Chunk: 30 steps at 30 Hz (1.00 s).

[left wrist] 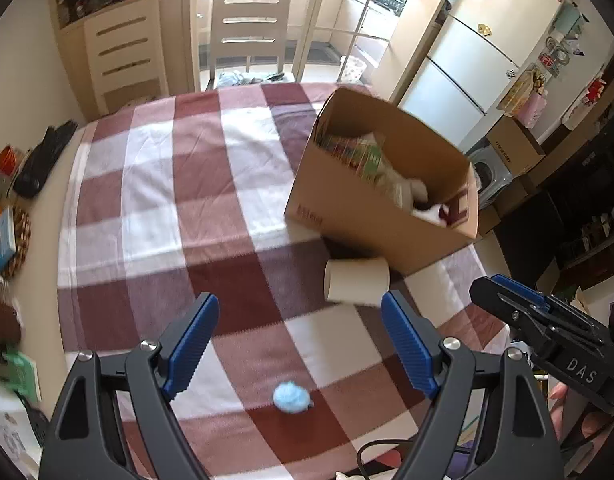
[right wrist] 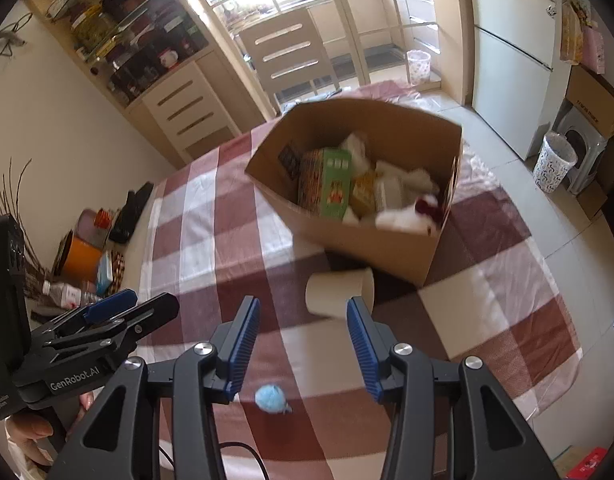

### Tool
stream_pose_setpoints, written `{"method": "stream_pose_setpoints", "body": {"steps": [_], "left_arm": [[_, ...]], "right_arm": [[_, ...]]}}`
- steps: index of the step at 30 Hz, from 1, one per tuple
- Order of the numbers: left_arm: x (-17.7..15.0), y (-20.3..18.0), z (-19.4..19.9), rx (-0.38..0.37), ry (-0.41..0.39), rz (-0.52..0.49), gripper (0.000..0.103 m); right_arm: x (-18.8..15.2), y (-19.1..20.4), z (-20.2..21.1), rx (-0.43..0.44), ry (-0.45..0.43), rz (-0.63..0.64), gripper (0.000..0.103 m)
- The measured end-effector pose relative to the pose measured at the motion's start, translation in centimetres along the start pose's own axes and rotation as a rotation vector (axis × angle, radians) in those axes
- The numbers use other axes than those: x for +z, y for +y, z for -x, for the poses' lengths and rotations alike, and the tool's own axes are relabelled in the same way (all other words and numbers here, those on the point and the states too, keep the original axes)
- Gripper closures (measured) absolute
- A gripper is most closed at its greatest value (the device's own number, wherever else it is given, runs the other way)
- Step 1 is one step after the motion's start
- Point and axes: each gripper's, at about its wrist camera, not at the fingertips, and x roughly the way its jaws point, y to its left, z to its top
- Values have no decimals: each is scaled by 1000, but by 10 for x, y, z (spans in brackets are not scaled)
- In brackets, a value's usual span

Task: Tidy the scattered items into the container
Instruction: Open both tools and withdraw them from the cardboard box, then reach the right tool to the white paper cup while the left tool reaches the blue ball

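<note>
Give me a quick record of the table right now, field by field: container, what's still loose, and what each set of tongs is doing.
container: cardboard box, open-topped, already holding packets and soft items
surface: checked tablecloth
loose item 1: paper cup, on its side just in front of the box
loose item 2: blue pom-pom, nearest the tongs
left tongs: open, empty
right tongs: open, empty

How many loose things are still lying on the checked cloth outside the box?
2: a paper cup on its side beside the cardboard box, and a blue fluffy ball nearer the camera. The grippers could hide others.
</note>
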Motion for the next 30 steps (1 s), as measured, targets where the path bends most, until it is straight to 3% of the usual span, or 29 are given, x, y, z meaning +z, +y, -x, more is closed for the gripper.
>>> {"method": "stream_pose_setpoints", "body": {"steps": [15,25,30], "left_arm": [[-76,10,-12,46,41,33,19],[-125,24,-70,85,119,16,19],[-138,24,-104,63,176,13,19]], "right_arm": [[-72,-5,-25,-22,86,-17,57],[-100,-23,-60,-20,102,-17,57],[-103,-37,-81,-16,86,-23,57]]}}
